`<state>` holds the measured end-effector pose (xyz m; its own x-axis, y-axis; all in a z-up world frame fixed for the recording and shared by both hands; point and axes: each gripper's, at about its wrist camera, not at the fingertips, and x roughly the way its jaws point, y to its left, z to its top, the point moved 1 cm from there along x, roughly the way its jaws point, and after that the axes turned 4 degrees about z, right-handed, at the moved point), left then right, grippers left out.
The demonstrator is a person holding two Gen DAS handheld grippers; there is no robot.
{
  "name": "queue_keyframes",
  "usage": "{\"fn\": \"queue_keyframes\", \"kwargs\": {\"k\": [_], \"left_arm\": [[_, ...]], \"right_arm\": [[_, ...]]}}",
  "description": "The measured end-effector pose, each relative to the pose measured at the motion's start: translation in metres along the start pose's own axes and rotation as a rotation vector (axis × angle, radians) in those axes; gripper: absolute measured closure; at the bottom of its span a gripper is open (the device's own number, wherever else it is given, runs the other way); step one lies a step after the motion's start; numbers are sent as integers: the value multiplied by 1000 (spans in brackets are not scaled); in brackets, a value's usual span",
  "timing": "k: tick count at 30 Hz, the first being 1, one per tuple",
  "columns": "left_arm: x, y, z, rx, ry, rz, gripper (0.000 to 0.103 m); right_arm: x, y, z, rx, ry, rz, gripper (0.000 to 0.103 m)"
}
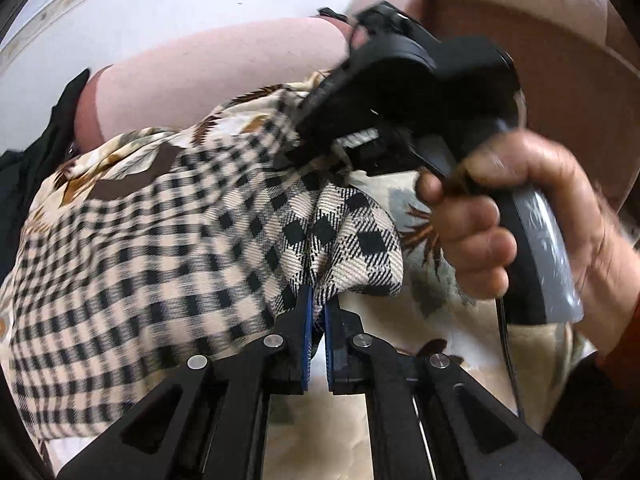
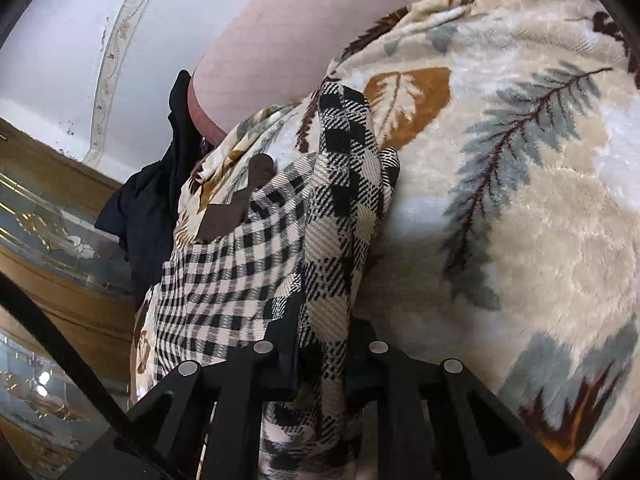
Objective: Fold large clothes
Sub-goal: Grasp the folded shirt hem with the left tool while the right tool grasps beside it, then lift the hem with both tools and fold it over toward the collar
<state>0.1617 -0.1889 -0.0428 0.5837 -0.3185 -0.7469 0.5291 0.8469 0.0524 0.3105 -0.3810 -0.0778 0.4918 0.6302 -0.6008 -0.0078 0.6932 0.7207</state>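
A black-and-cream checked garment [image 1: 160, 240] lies bunched on a leaf-patterned blanket [image 1: 440, 320]. My left gripper [image 1: 318, 304] is shut on a fold of it, the cloth pinched between the blue pads. Higher up in the left wrist view, a hand [image 1: 480, 232] holds my right gripper [image 1: 296, 152], whose tips are buried in the same garment's edge. In the right wrist view the checked garment [image 2: 224, 280] runs up between the black fingers of my right gripper [image 2: 326, 332], which is shut on a thick fold; a corner of it stands up beyond the tips.
The plush leaf blanket [image 2: 520, 200] covers the surface to the right. A pink padded cushion [image 2: 300, 40] stands behind it. A black garment [image 2: 152, 200] hangs at the blanket's left edge. A wooden cabinet with glass panels [image 2: 60, 232] is at far left.
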Motion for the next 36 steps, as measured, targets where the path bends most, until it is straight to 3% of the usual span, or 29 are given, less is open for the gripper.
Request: {"fn": "queue_keyframes", "kwargs": {"k": [8, 16, 23, 33, 36], "left_arm": [[-37, 78, -17, -212, 9, -49, 99], [-70, 186, -53, -506, -8, -116, 100], [-101, 247, -73, -623, -83, -101, 100], [-110, 304, -107, -766, -81, -33, 100], [-103, 313, -117, -792, -43, -60, 99]], "right_arm": [[18, 71, -1, -66, 19, -46, 87], [92, 180, -12, -203, 85, -107, 89], [147, 239, -26, -303, 135, -146, 92], [234, 288, -51, -366, 220, -191, 92], [259, 295, -61, -396, 241, -233, 92]]}}
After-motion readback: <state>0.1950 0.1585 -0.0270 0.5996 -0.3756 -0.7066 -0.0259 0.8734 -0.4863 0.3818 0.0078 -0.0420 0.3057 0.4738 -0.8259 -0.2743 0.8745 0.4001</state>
